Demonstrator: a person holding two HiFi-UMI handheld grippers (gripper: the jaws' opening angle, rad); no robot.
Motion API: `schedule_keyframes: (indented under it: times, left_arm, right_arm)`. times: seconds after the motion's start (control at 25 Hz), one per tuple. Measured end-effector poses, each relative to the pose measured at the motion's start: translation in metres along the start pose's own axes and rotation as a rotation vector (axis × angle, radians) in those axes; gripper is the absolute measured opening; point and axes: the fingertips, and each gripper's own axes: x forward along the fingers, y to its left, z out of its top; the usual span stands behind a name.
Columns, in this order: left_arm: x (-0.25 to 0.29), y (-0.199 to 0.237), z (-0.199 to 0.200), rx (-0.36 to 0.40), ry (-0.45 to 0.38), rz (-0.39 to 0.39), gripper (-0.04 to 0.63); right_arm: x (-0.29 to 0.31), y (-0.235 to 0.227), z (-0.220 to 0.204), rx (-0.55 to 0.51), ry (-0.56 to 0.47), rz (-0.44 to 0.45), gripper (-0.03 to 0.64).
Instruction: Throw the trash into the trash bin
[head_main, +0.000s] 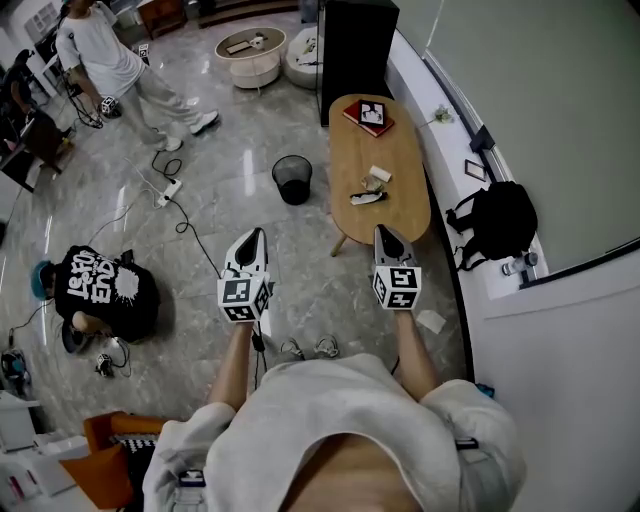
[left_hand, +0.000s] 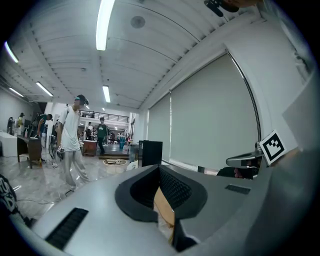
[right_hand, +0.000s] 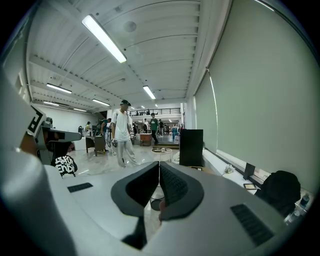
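Note:
The black mesh trash bin (head_main: 292, 180) stands on the floor left of the oval wooden table (head_main: 345, 150). On the table lie a crumpled white scrap (head_main: 380, 175) and a flat dark-and-white piece of trash (head_main: 367, 198). My left gripper (head_main: 257, 233) hangs over the floor near the bin side, its jaws together and nothing between them (left_hand: 160, 170). My right gripper (head_main: 383, 230) hovers at the table's near end, also shut and empty (right_hand: 159, 165). Both are short of the trash.
A red book (head_main: 368, 117) lies at the table's far end. A black backpack (head_main: 500, 220) rests on the ledge at right, and a tall black cabinet (head_main: 355, 45) stands behind the table. A person sits on the floor (head_main: 100, 290), another stands (head_main: 110, 60). Cables (head_main: 170, 190) cross the floor.

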Motion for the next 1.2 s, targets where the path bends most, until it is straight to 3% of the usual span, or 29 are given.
schedule_keyframes:
  times: [0.64, 1.2]
  left_arm:
    - [0.037, 0.033, -0.022, -0.034, 0.038, 0.06, 0.018]
    - [0.156, 0.12, 0.009, -0.048, 0.0, -0.023, 0.018]
  right_arm:
    - [0.067, -0.001, -0.01, -0.037, 0.043, 0.044, 0.031]
    - [0.187, -0.001, 0.032, -0.055, 0.045, -0.042, 0.031]
